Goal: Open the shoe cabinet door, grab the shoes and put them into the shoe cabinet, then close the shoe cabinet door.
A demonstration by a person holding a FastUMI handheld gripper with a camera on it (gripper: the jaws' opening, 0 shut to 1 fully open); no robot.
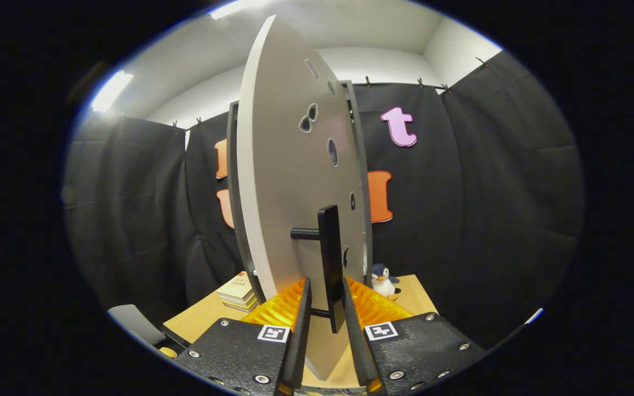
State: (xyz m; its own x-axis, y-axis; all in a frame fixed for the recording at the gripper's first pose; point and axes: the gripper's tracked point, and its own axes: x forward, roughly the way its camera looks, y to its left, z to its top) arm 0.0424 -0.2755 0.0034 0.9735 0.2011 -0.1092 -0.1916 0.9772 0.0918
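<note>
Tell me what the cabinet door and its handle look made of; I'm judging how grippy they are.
Cabinet door: probably painted or laminated board, matte pale grey, flat with cut-out holes. Handle: likely metal or hard plastic, black and smooth; it stands between the gripper fingers, contact unclear.

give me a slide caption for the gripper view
Gripper fingers straddle the black handle of the swung-out cabinet door, seen edge-on.
</note>
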